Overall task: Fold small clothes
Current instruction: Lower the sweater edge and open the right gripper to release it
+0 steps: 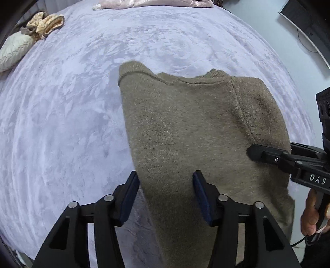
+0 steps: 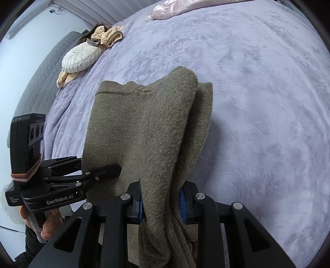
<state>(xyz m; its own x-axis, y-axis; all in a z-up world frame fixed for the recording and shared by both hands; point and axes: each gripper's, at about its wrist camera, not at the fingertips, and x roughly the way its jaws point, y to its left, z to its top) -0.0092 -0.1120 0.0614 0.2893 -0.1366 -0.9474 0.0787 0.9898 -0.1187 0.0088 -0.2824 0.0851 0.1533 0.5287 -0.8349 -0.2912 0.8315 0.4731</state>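
An olive-brown knit sweater (image 1: pixel 191 132) lies on the lilac plush bedspread (image 1: pixel 68 115), its neckline toward the far side. My left gripper (image 1: pixel 165 193) is open, its blue-padded fingers straddling the sweater's near left part. My right gripper (image 2: pixel 162 203) is shut on a bunched fold of the sweater (image 2: pixel 165 144), lifted along its right side. In the left wrist view the right gripper (image 1: pixel 253 152) comes in from the right onto the sweater's edge. In the right wrist view the left gripper (image 2: pixel 117 169) reaches over the sweater's left edge.
A cream round cushion (image 2: pixel 79 57) and beige crumpled clothes (image 2: pixel 107 36) lie at the far left of the bed. A pink satin garment (image 2: pixel 177 8) lies at the far edge. A grey quilted headboard (image 2: pixel 39 82) stands left. A dark monitor (image 1: pixel 305 22) is at the right.
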